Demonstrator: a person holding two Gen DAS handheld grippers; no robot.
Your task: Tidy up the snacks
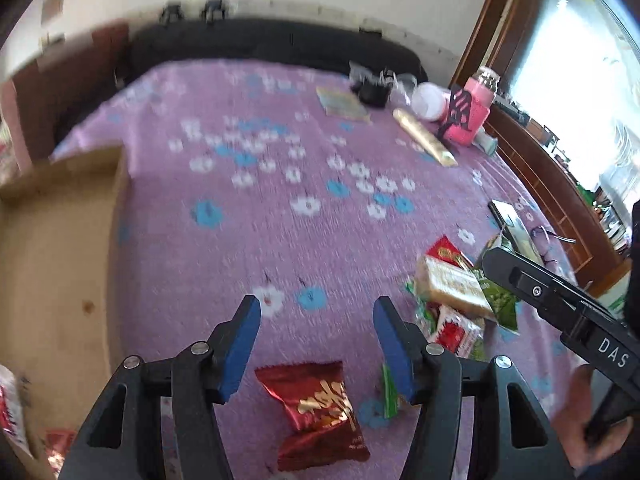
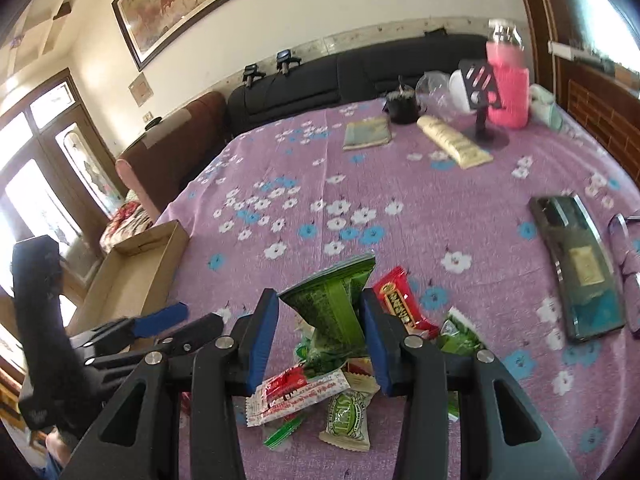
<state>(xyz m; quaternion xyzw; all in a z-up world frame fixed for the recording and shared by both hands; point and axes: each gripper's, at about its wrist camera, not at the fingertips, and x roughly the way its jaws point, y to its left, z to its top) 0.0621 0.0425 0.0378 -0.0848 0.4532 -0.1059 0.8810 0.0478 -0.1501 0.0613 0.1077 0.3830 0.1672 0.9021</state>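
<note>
A pink bottle (image 2: 507, 92), a phone (image 2: 578, 268) and perhaps a folded cloth (image 2: 367, 133) lie on the floral tablecloth (image 2: 400, 200).

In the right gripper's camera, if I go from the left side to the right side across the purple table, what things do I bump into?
Cardboard box → green snack packet pinched in the right gripper → red snack packet → dark phone.

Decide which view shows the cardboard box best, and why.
The right wrist view: the box shows whole, with its walls and open inside. The left wrist view shows the box blurred and cut off at the frame edge.
</note>
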